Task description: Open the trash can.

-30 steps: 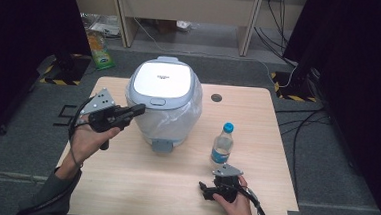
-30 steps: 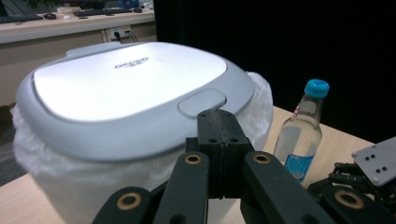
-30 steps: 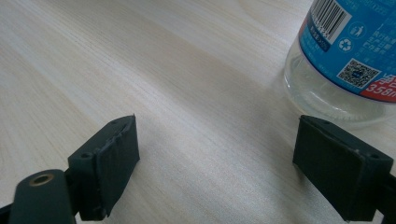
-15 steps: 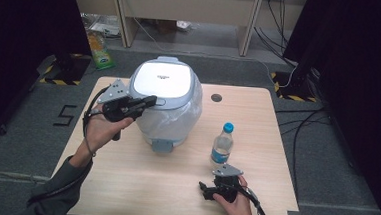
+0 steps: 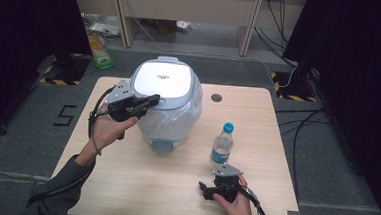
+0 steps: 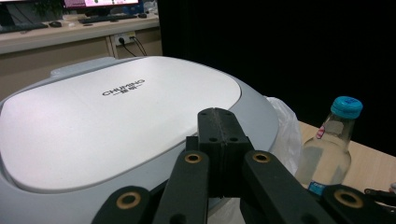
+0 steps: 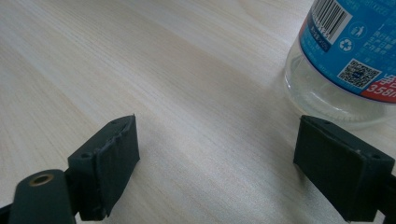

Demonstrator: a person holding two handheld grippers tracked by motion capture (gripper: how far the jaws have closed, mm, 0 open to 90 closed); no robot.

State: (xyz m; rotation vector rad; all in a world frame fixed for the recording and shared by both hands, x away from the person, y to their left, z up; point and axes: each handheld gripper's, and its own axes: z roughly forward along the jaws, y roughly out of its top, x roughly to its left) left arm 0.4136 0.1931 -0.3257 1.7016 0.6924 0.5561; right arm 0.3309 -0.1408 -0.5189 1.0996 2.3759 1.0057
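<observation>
Closing in from the left since a second ago, the left claw (image 5: 151, 99), jaws pressed together and empty, now hangs over the rice cooker (image 5: 166, 103) lid's near edge, probably to press it; right claw (image 5: 204, 188) rests wide open, bottle (image 5: 221, 146) just beyond

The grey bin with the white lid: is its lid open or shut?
Shut. The white lid lies flat and flush on the grey bin; in the left gripper view no gap shows along its edge.
</observation>
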